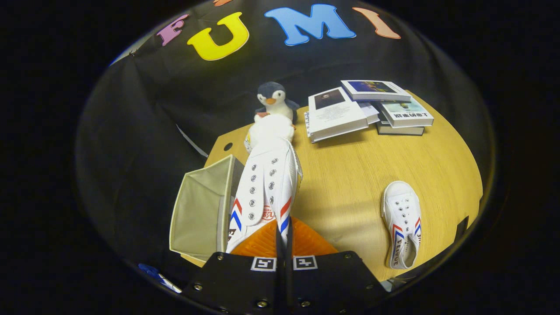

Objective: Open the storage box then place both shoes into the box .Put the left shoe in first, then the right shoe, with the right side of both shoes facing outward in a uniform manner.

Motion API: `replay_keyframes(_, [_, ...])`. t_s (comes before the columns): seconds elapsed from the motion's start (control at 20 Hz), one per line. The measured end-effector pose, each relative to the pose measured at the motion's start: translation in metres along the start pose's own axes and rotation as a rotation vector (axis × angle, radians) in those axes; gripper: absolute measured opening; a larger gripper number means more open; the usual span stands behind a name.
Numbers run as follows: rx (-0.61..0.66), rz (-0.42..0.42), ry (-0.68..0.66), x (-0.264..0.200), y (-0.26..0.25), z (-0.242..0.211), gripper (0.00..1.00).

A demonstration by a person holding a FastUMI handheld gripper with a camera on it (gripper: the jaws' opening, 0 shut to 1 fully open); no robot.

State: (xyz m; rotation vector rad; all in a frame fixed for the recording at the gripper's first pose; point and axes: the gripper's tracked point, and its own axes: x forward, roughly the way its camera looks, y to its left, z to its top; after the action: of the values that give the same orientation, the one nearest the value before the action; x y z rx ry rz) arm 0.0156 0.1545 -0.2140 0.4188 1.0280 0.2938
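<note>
tongs [283, 238] clamped on white shoe [267, 183], beside open storage box [199, 214]

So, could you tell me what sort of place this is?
Likely a staged recording booth: a wooden table against a black cloth wall, set with props, books and a toy penguin. The gripper is shut on a white shoe.

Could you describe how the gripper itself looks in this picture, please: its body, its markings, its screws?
The gripper has a flat black body, widening toward the camera, with small silver screws along its edges. Two square white tags printed with black coded patterns sit side by side at its front edge. No cables, hand or sleeve can be made out.
</note>
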Motion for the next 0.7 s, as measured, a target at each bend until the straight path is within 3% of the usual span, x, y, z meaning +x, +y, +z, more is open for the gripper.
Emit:
replay_keyframes(0.35, [-0.065,0.067,0.004,0.021,0.082,0.013,0.0])
replay_keyframes(0.7, [-0.102,0.096,0.089,0.064,0.147,-0.027,0.0])
